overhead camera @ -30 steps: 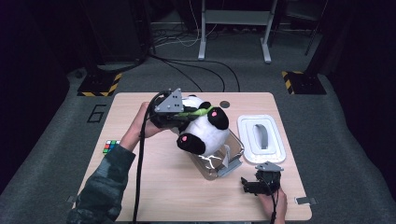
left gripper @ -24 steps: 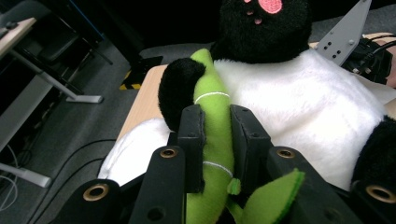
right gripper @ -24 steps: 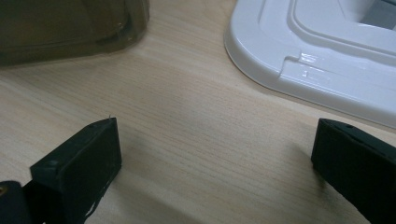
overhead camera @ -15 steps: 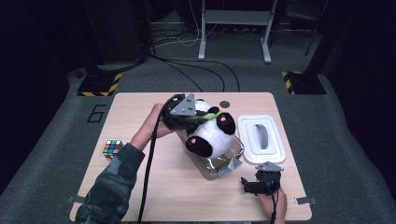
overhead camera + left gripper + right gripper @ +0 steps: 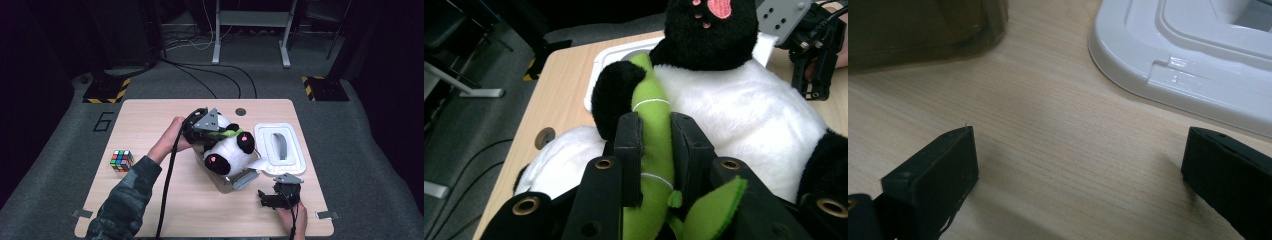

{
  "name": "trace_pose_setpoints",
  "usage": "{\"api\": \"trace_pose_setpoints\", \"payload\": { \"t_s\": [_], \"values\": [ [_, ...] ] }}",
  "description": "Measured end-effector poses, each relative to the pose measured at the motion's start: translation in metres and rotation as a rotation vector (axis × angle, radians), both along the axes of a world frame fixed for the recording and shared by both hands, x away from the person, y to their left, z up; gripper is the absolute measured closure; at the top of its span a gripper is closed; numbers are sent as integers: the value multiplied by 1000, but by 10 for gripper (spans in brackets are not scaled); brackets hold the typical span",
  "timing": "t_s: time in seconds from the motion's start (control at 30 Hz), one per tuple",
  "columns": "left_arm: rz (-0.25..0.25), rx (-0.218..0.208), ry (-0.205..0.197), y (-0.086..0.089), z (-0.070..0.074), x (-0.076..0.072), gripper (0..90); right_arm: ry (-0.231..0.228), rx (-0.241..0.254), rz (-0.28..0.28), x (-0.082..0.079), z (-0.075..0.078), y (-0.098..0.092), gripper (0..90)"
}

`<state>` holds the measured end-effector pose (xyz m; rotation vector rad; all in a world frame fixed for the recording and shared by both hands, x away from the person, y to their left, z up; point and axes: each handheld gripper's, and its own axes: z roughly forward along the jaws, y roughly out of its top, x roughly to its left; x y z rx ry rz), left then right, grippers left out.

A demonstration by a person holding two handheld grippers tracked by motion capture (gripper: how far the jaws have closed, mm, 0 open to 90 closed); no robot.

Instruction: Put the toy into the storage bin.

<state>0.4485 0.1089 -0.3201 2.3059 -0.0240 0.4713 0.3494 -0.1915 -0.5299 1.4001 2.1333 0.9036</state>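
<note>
- Dark studio floor with cables, hazard-striped blocks and a metal stand behind a light wooden table (image 5: 150, 200).
- Left claw (image 5: 653, 135), seen in the left gripper view: pinching the green bamboo stalk (image 5: 651, 107) of a plush panda (image 5: 744, 110), one black jaw on each side of the stalk, pads pressed against it.
- Same left claw in the high view (image 5: 212, 131): at the upper left of the panda (image 5: 227, 152), held by the left hand (image 5: 172, 135), with a black cable trailing toward the near table edge.
- Panda: over the open top of a clear container (image 5: 227, 180) near the table's middle, lower body inside the rim or just above it, exact depth not discernible; black ear and pink-marked paws turned up.
- White lid (image 5: 280, 147): flat on the table just right of the container, grey handle in its recess.
- Right claw (image 5: 272, 197), near the front right edge in the high view: resting low on the table beside the container's corner.
- Right gripper view: jaws spread wide, bare wood between them (image 5: 1073, 170), lid edge (image 5: 1198, 75) ahead at right, container wall (image 5: 923, 30) ahead at left.
- Colour cube (image 5: 121, 160): alone on the left part of the table, well apart from both claws.
</note>
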Motion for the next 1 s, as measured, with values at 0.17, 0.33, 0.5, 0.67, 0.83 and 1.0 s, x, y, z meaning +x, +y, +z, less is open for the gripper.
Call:
{"api": "trace_pose_setpoints", "payload": {
  "t_s": [0.17, 0.33, 0.5, 0.67, 0.83, 1.0],
  "values": [
    [3, 0, 15, -4, -6, -1, 751, 0, 0, 0, 0, 0, 0, 10],
    [15, -21, 21, -8, -9, -1, 748, 1, 1, 1, 0, 0, 0, 10],
    [28, -1, 16, -14, -13, 0, 742, -1, -1, 2, 0, 0, 0, 10],
    [31, 15, 36, -19, -19, 0, 735, -1, 1, 2, 0, 0, 0, 11],
    [47, 16, 55, -21, -22, 1, 680, -1, 0, 1, 0, 0, 0, 11],
    [97, -45, 85, -13, -18, 1, 439, -1, 2, -2, 0, 0, 0, 12]
  ]
}}
